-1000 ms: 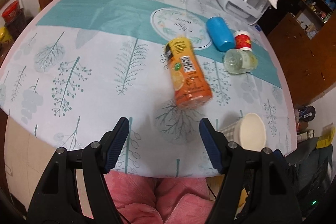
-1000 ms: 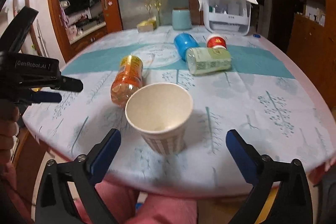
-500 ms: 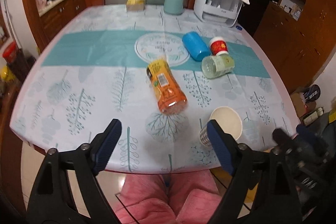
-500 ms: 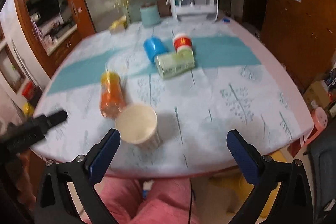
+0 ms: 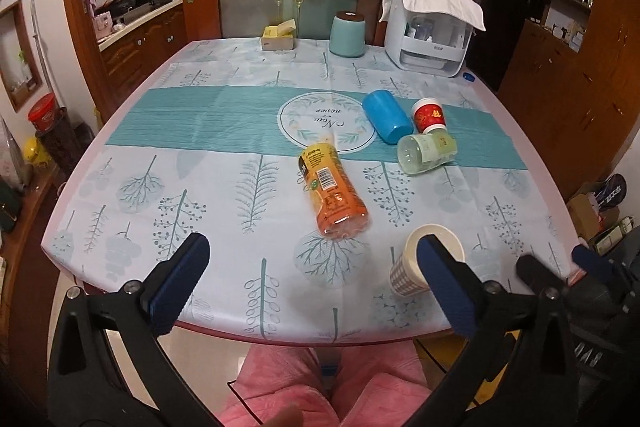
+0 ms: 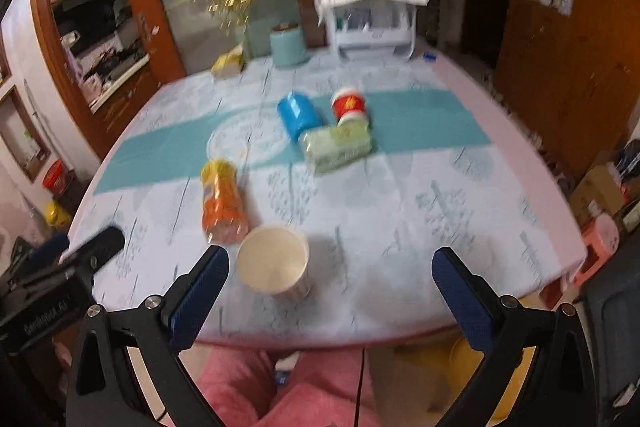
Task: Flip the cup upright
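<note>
1. Two claws hang off the near edge of the bench (image 5: 120, 163), both w/ jaws spread wide apart and nothing between them: left claw (image 5: 308, 283), right claw (image 6: 328, 291).
2. The paper cup (image 6: 274, 269) stands on the bench near the front edge, toward the person's right, mouth up, checked band round its base. Judging by the open rim facing up in both views, it looks already upright, so the flip seems done for this cup.
3. Key relation: in the right wrist view the cup sits just ahead of the right claw, inside the gap but hard over toward the left finger, not centred. In the left wrist view the same cup (image 5: 408, 267) is partly hidden behind that claw's right finger, i.e. off to the side. The right claw is prob. nearer and better lined up.
4. The cup's long axis runs vertical, approx. square to the bench; any re-grip would call for a side-on approach, shifted a bit left.
5. Other stuff lies on its side further back: orange bottle (image 5: 332, 195) just beyond the cup, blue cup (image 5: 386, 115), green jar (image 5: 426, 153), and a small red cup (image 5: 429, 114) that seems rim-down.
6. The right view is motion-blurred, so fine detail there is unclear.
</note>
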Available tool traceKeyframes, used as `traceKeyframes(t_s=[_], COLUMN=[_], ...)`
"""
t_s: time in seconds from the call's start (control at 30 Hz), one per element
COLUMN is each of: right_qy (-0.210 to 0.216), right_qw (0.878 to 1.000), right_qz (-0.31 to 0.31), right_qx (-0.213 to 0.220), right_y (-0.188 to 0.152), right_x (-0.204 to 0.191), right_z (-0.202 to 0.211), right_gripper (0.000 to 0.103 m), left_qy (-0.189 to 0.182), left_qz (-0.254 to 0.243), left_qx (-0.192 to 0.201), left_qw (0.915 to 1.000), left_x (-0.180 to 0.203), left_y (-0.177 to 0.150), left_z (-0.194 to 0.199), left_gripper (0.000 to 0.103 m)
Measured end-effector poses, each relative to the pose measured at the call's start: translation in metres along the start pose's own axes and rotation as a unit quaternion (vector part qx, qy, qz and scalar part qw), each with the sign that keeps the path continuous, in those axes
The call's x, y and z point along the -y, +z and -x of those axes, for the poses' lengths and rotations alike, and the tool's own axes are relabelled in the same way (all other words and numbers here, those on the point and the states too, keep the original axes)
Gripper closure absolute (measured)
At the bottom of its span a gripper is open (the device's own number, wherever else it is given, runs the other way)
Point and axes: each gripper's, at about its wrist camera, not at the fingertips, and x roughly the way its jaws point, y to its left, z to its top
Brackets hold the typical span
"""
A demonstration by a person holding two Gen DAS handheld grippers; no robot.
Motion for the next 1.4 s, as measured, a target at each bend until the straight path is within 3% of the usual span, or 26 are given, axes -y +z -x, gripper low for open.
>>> traceKeyframes(t_s=[1.4], right_qy=[0.023], right_qw=[1.0], right_qz=[0.014], right_qx=[0.004], right_y=[-0.011], right_x=[-0.009], right_z=[0.003], right_gripper=[0.0], left_qy=[0.013], left_qz=[-0.023], left_qx=[0.017], left_qw=[0.9995], left_x=[0.013], left_y=[-0.001], left_z=[0.004], left_gripper=[0.0])
